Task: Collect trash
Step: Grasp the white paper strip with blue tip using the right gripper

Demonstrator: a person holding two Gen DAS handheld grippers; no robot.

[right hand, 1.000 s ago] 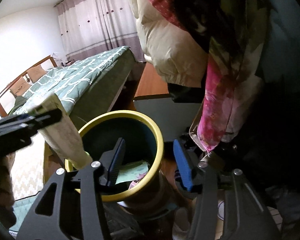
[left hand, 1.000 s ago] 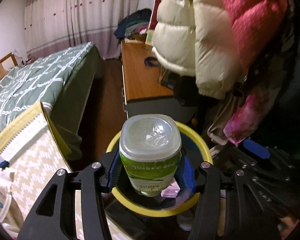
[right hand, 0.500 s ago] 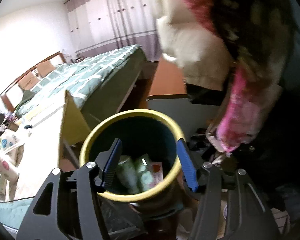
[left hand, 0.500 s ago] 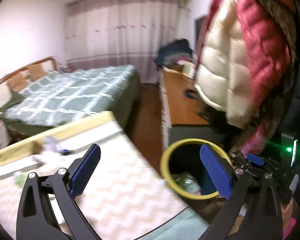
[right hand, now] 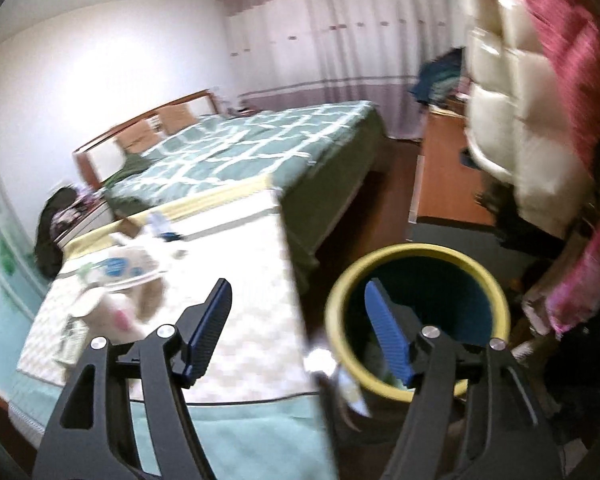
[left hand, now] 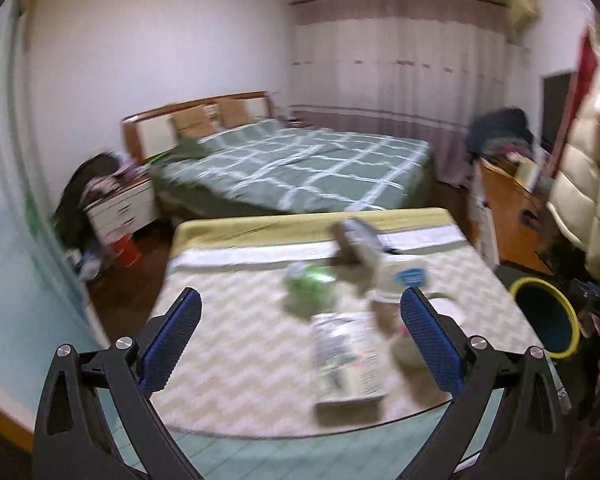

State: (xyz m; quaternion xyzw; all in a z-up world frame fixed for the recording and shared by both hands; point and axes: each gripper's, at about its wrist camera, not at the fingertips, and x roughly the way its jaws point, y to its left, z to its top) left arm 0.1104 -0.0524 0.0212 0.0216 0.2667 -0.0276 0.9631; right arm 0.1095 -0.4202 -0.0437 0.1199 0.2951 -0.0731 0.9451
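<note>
A green-quilted bed (left hand: 300, 172) backs the zigzag-patterned table (left hand: 240, 340), where blurred trash (left hand: 346, 356) lies; the yellow-rimmed bin (right hand: 416, 316) stands beside it. Your left gripper (left hand: 300, 336) and right gripper (right hand: 298, 332) hang empty, jaws spread.

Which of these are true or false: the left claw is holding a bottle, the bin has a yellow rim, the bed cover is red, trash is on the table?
The left claw holds a bottle: false, it is open and empty.
The bin has a yellow rim: true.
The bed cover is red: false, it is green with white lines.
Blurred trash items lie on the table: true.
</note>
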